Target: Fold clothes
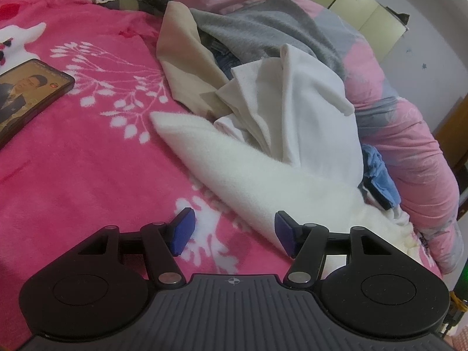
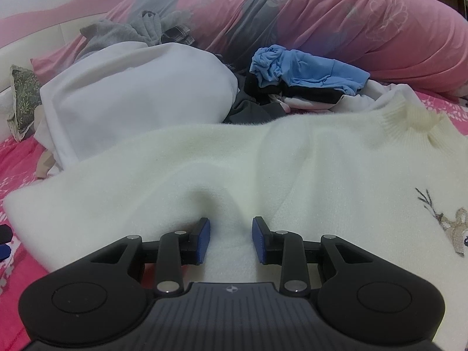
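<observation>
Right wrist view: cream sweater (image 2: 263, 158) is spread unfolded just before the clothes pile (image 2: 292, 82), a ridge of it between the parted right gripper (image 2: 231, 238), left gripper (image 1: 234, 234) spread at its edge; all folding is judged left.

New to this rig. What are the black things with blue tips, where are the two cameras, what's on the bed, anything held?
No robot arm here: a person carries a two-finger gripper in each hand, and a fisheye camera on each looks forward along its fingers. The black linkages with blue pads are those fingers.

Left wrist view: the left gripper stands open over the pink blanket, beside the edge of a cream sweater. It holds nothing. A phone lies to its left, and a pile of clothes lies beyond.

Right wrist view: the right gripper sits over the same cream sweater. A ridge of knit rises between its pads, but they look apart from it, so no grip. A blue garment lies behind.
</observation>
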